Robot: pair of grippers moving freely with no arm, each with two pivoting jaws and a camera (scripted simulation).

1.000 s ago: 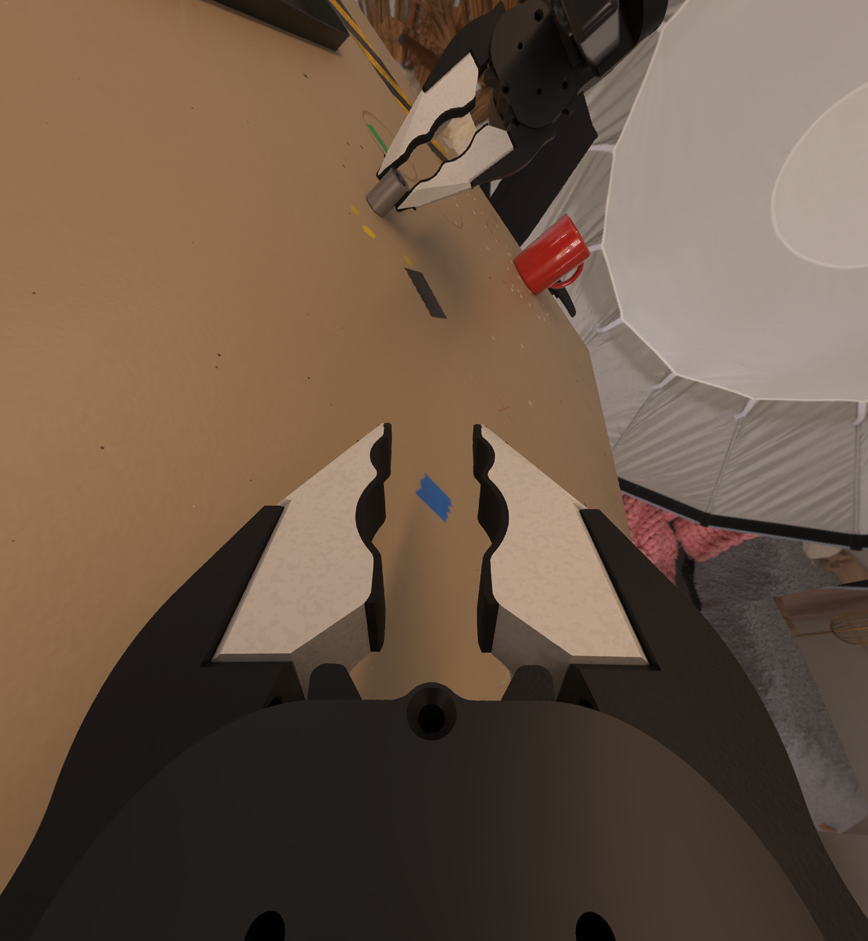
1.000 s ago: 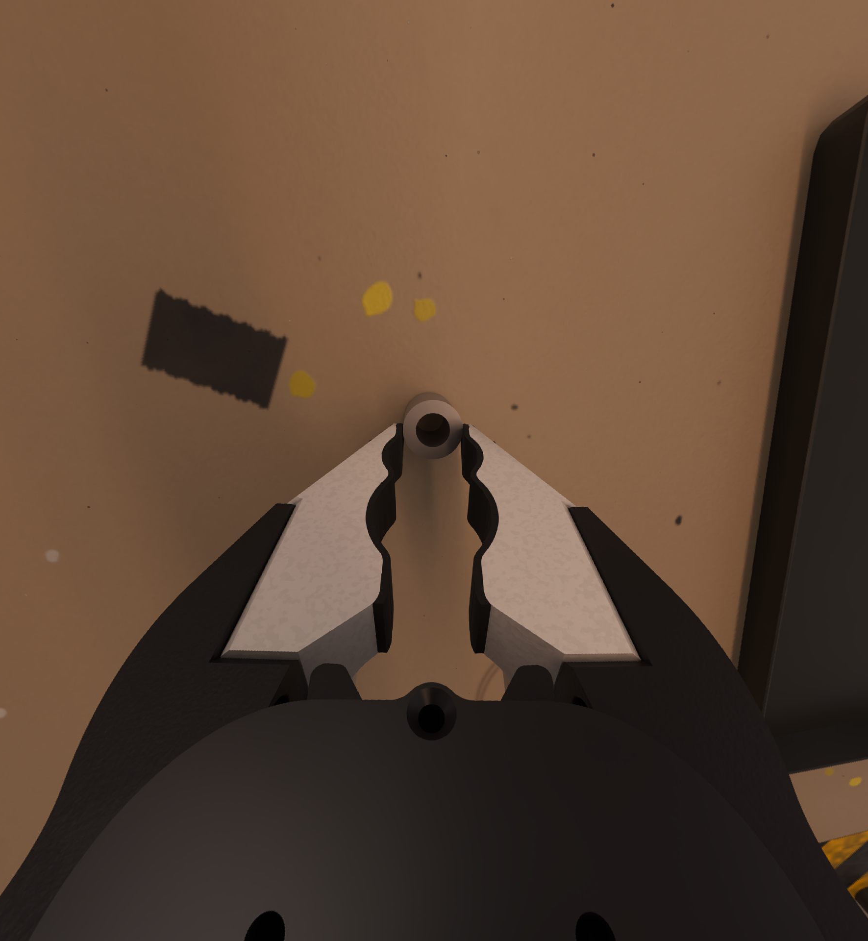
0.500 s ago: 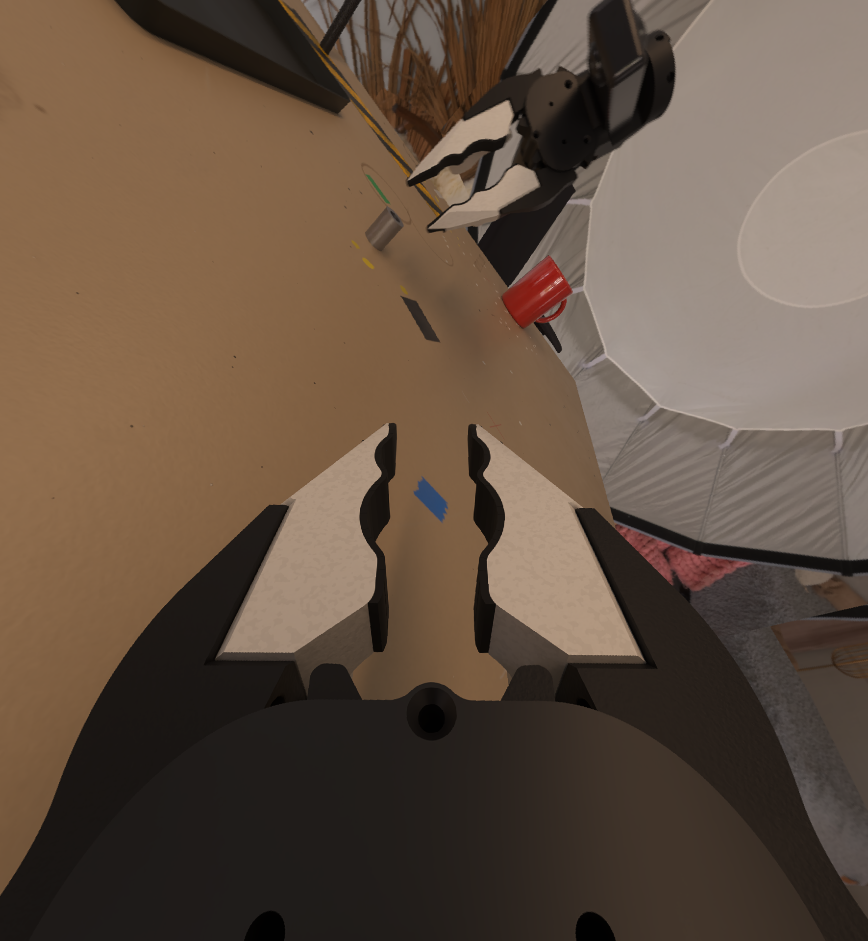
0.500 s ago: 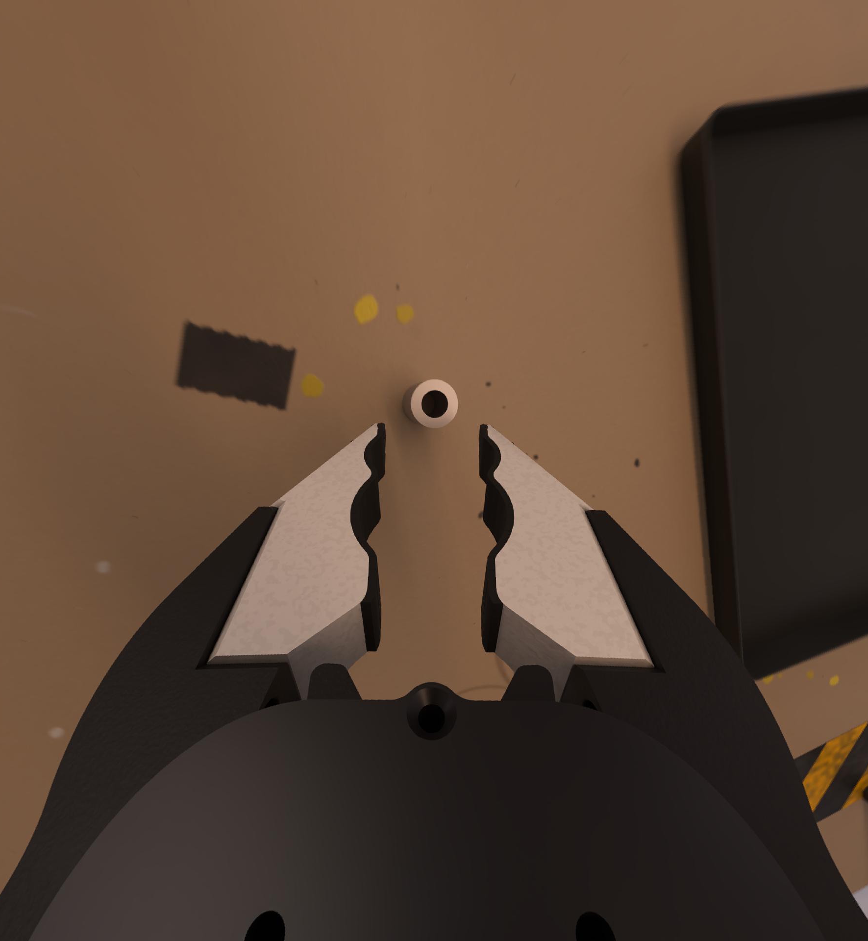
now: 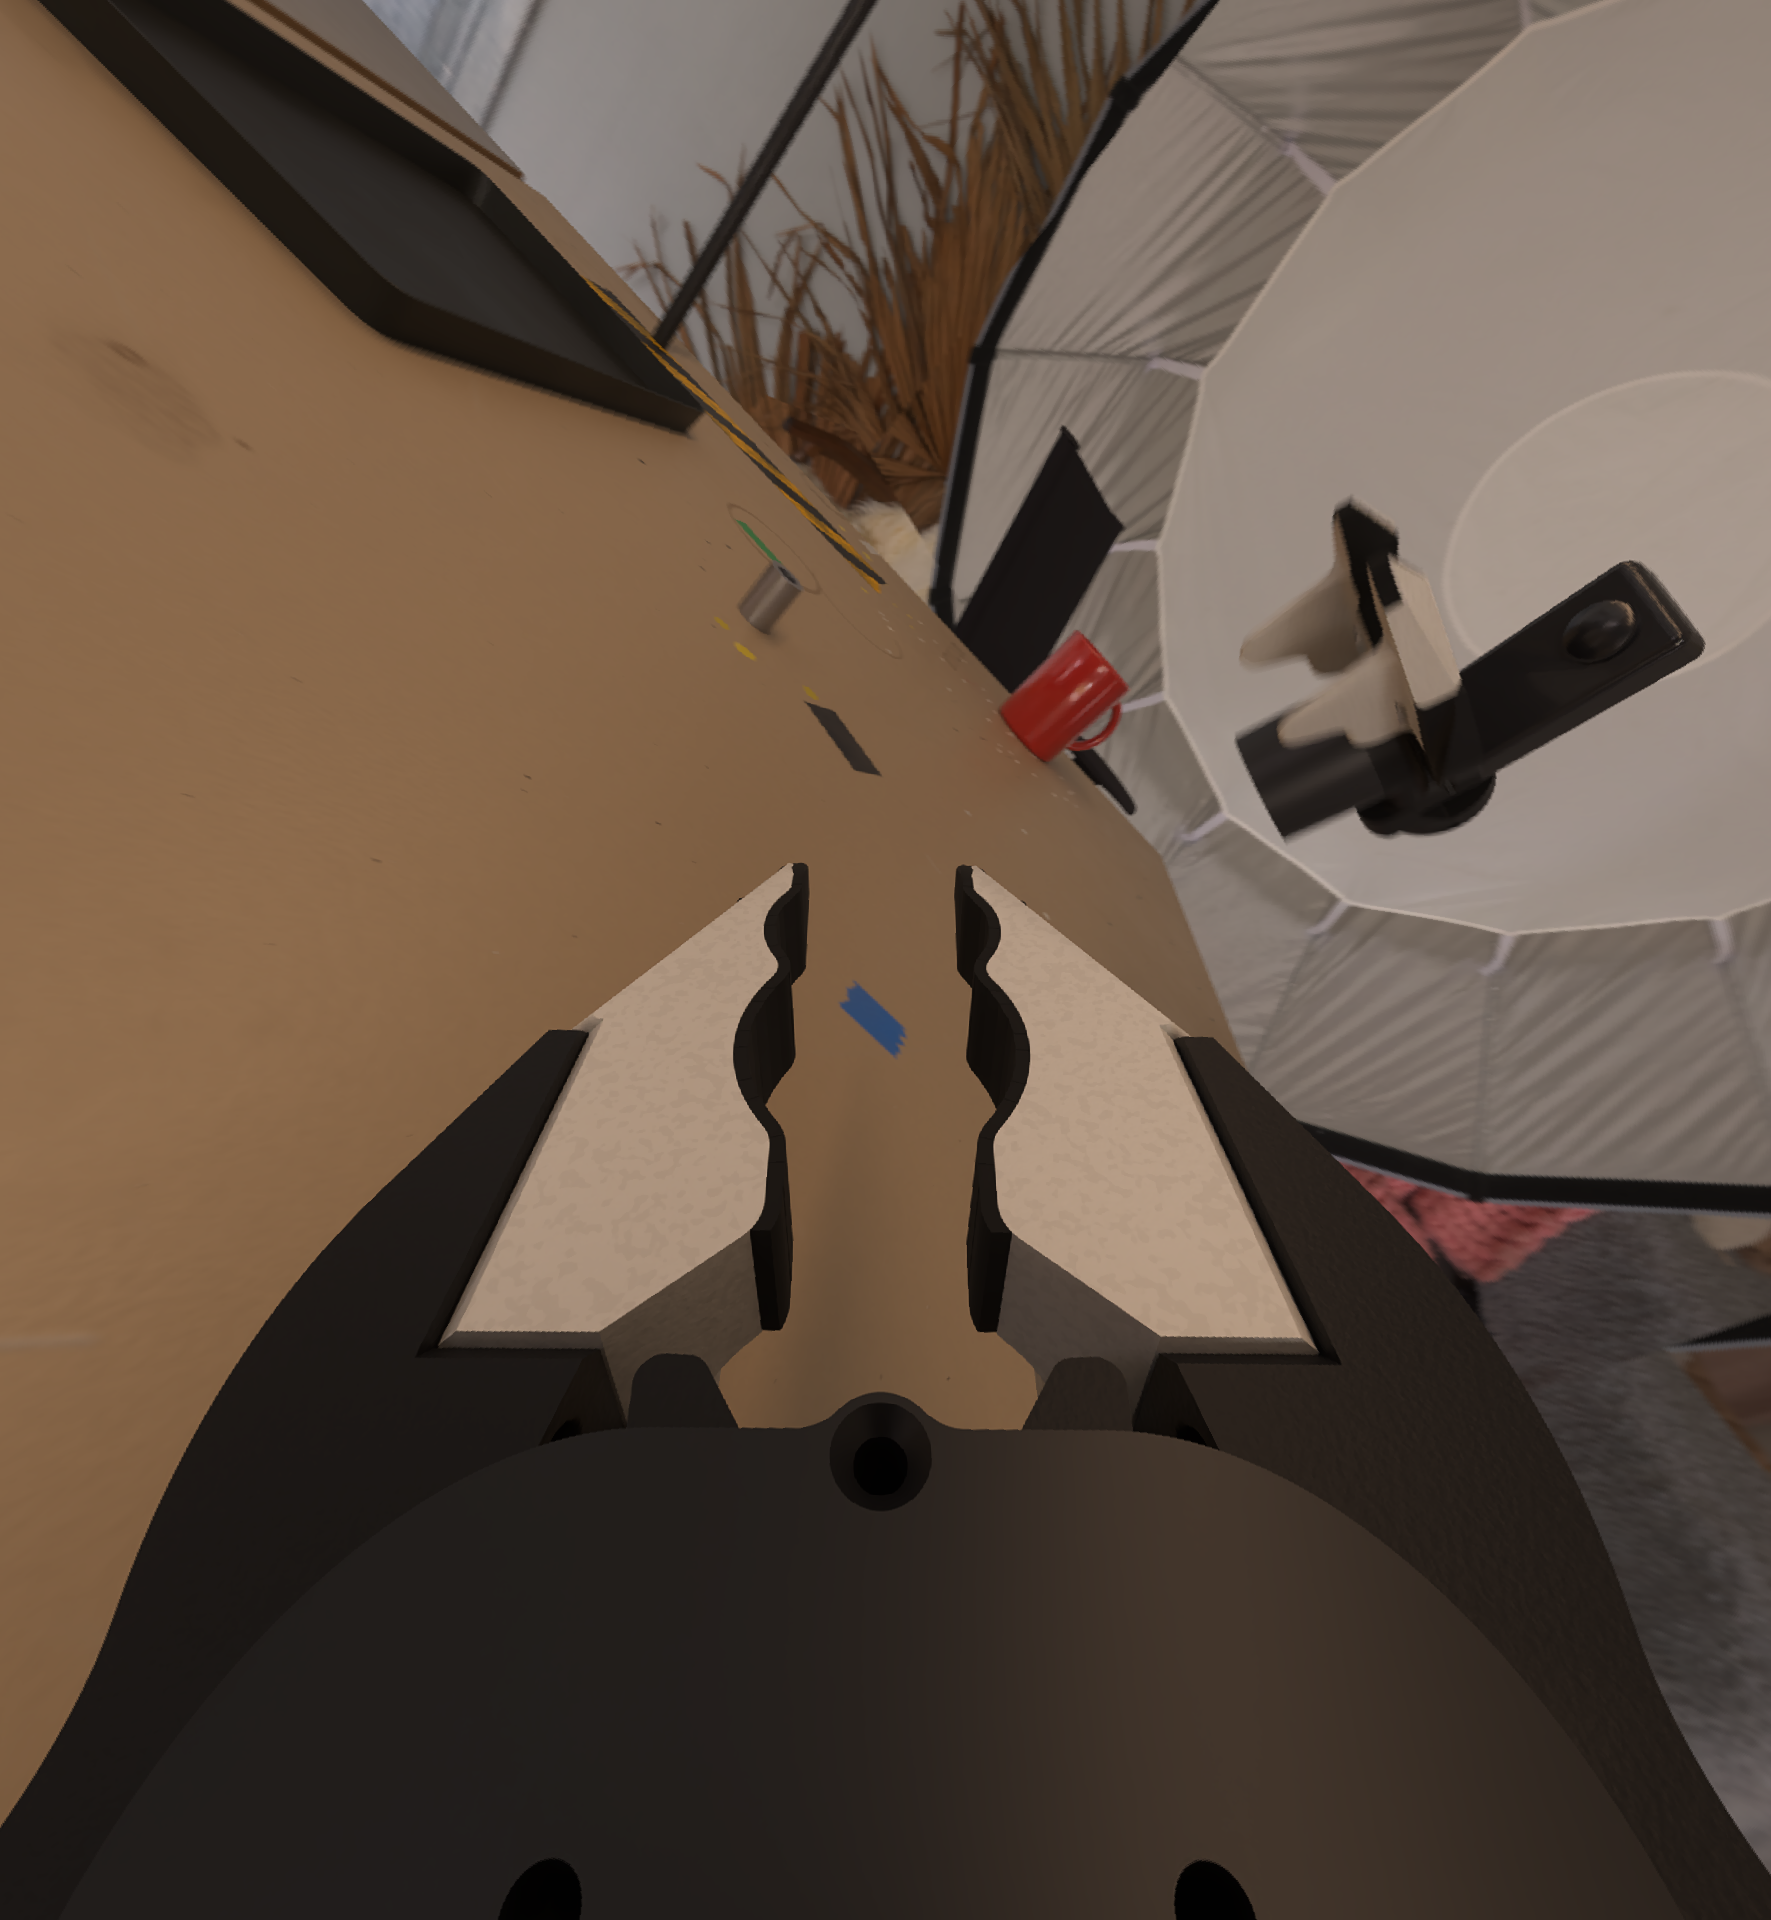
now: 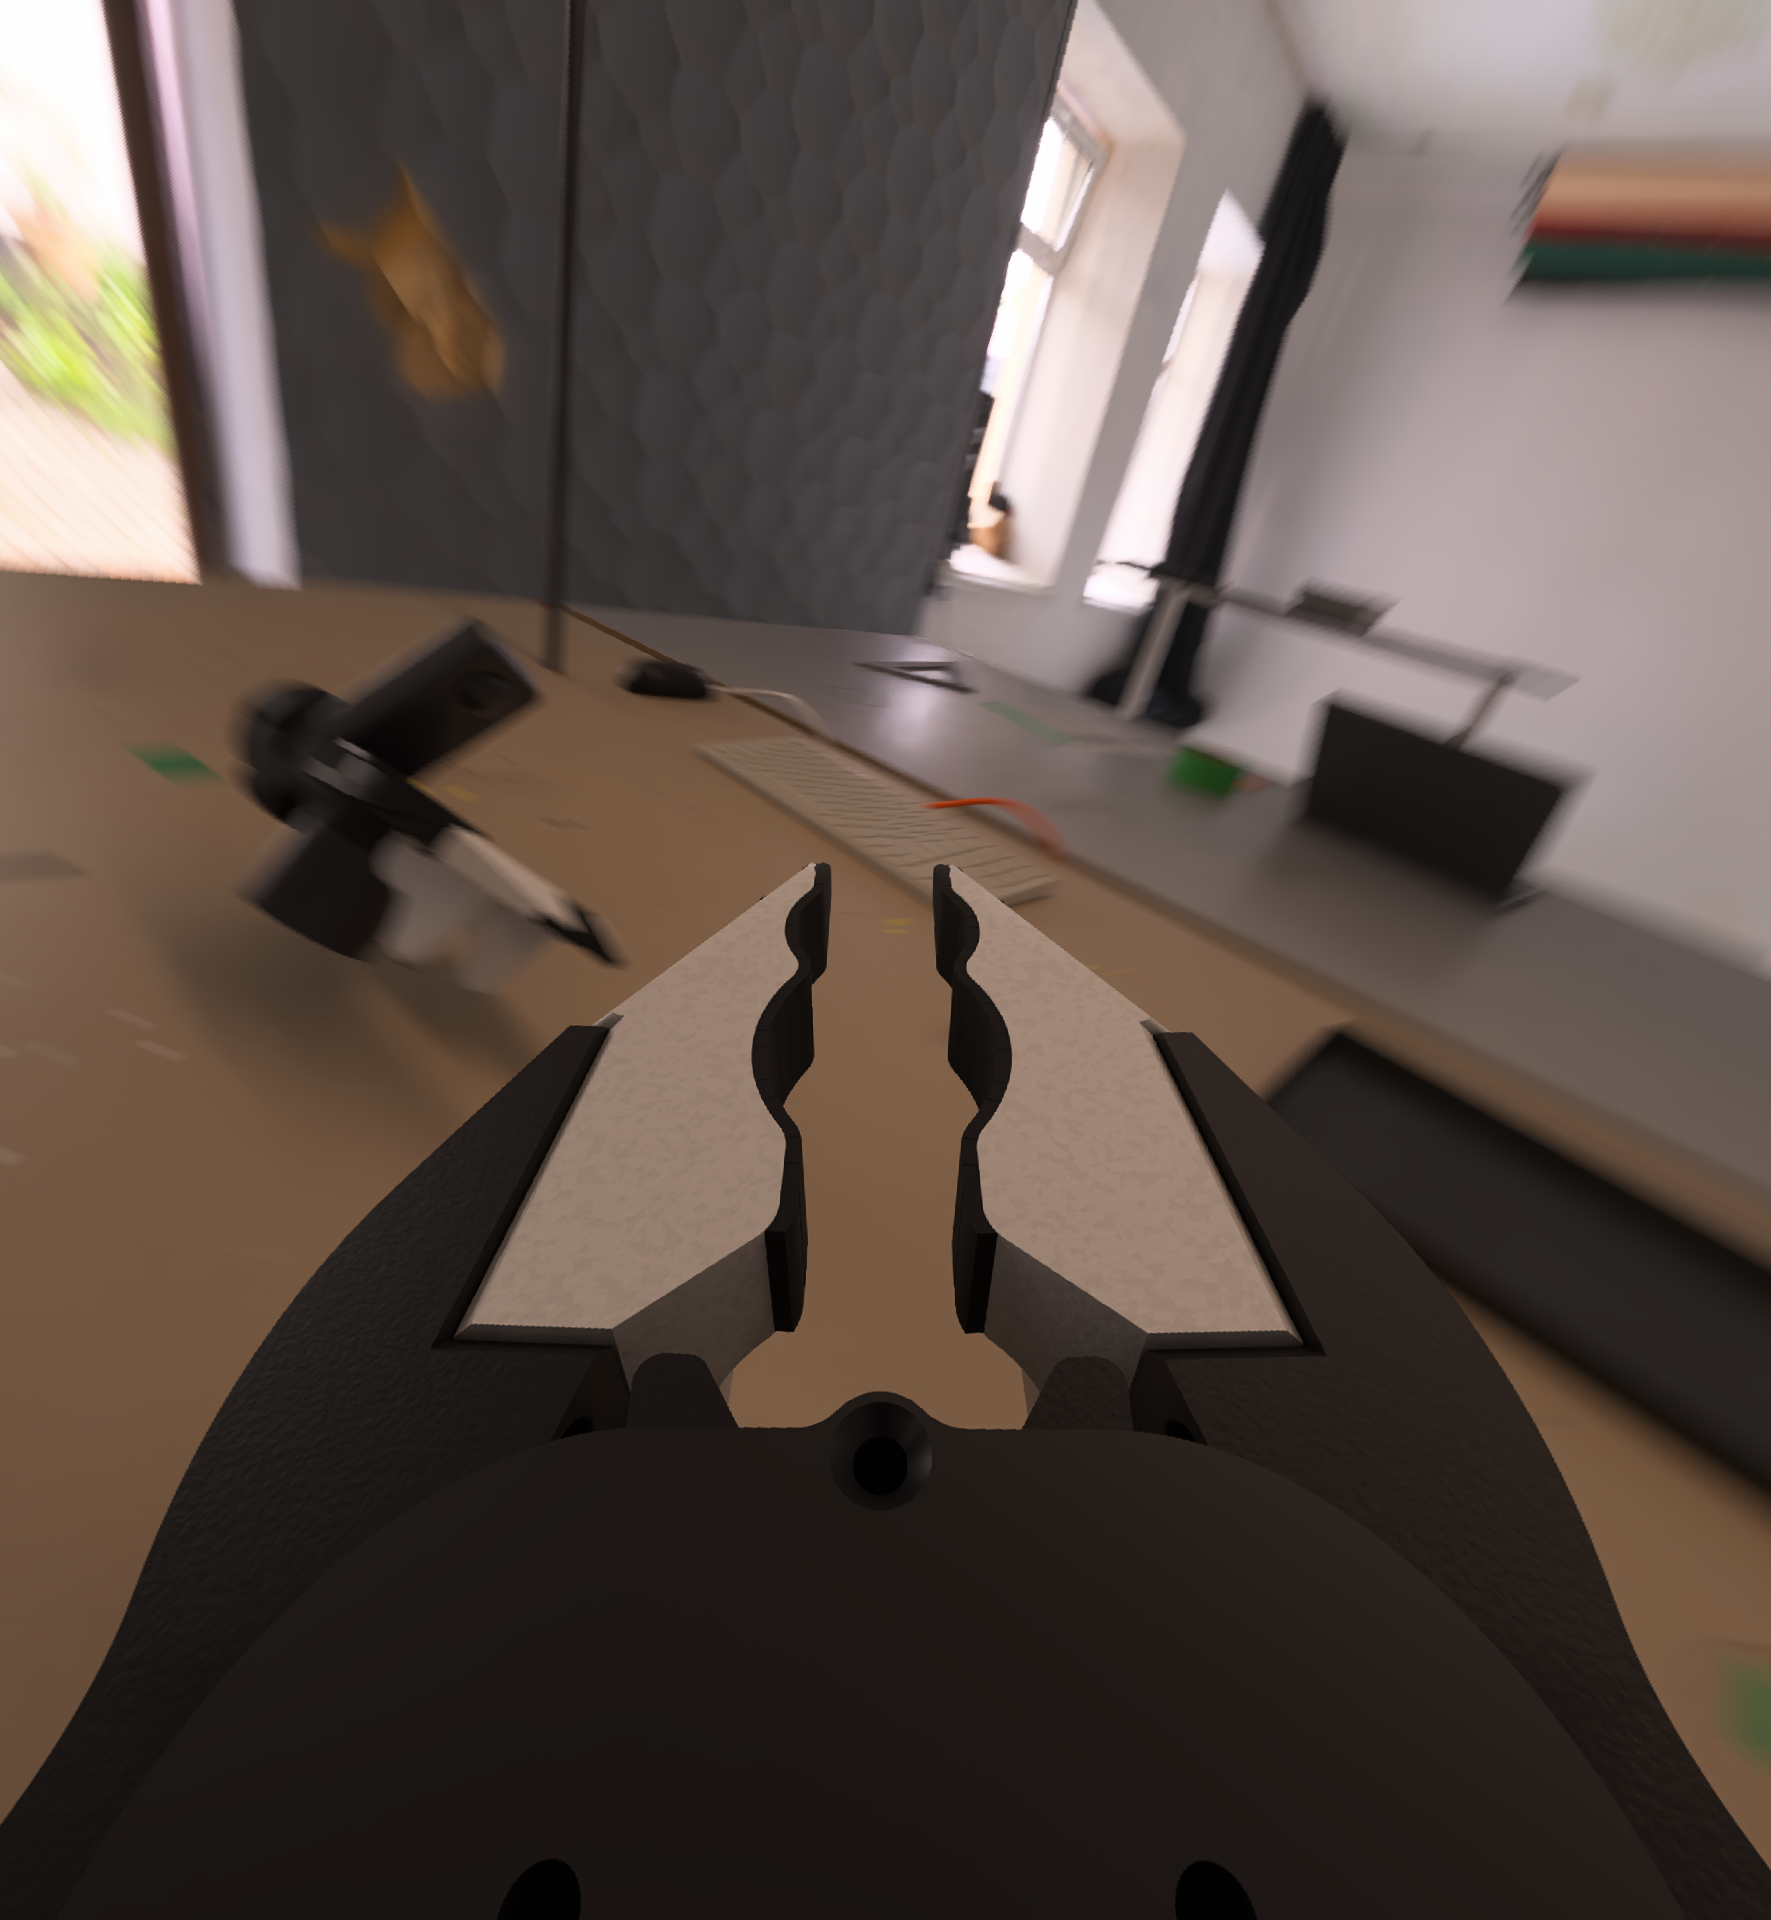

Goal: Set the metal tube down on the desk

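The metal tube (image 5: 769,597) is a short grey cylinder. It stands upright and free on the brown desk (image 5: 289,831), far ahead in the left wrist view. My left gripper (image 5: 881,883) is open and empty, low over a strip of blue tape (image 5: 873,1016). My right gripper (image 6: 881,883) is empty, its jaws a narrow gap apart, and the tube is out of its view. In the left wrist view the right gripper (image 5: 1359,644) hangs well to the right of the tube, past the desk edge. The left gripper (image 6: 413,831) shows blurred in the right wrist view.
A red mug (image 5: 1063,694) stands at the desk edge right of the tube. A black tray (image 5: 393,239) lies beyond it, and black tape (image 5: 842,738) lies nearer. A white softbox (image 5: 1535,520) stands off the desk. A keyboard (image 6: 881,810) and mouse (image 6: 663,677) lie ahead of the right gripper.
My right gripper let go of the tube, lifted off and swung far away past the desk edge, its jaws narrowing. The tube stays standing on the desk. My left gripper tilted up slightly.
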